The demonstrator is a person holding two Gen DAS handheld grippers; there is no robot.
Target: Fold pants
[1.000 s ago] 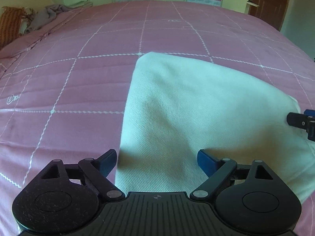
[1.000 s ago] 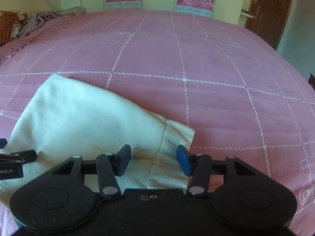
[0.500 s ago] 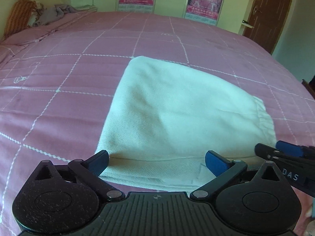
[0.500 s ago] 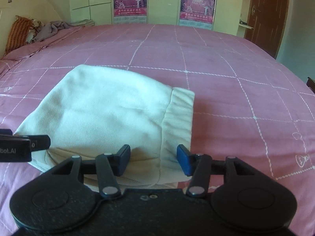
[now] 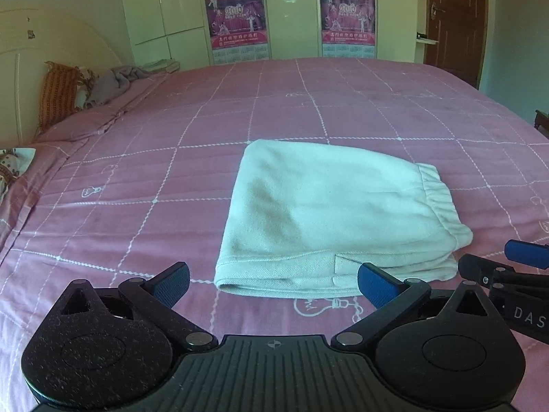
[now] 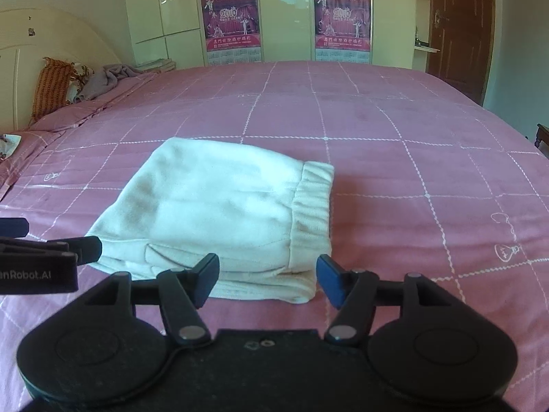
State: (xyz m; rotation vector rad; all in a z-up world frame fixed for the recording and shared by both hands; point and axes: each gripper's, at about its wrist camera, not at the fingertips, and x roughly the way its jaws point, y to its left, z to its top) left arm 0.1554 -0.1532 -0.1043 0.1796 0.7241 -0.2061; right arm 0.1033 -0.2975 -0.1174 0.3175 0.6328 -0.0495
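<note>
A second before, both grippers sat low over the pants (image 5: 329,219), the cloth filling the space between their fingers; by this moment they had drawn back and up, and the whole folded bundle showed ahead of them on the pink bed (image 5: 171,178). The left gripper (image 5: 272,283) stood wide open with nothing between its jaws, just short of the bundle's near edge. The right gripper (image 6: 267,279) was opening, its jaws bare, the near corner of the pants only seen beyond them. The pants lay as a compact rectangle, waistband (image 6: 312,206) on the right side, layers stacked at the near edge. That suggested the last fold was laid and released, and the task was at or near its end.

Writing: "DAS" on the right gripper's side in the left view, "nRobot.AI" on the left gripper's body in the right view, and "2010" on the two posters (image 5: 236,17) on the wardrobe doors.
</note>
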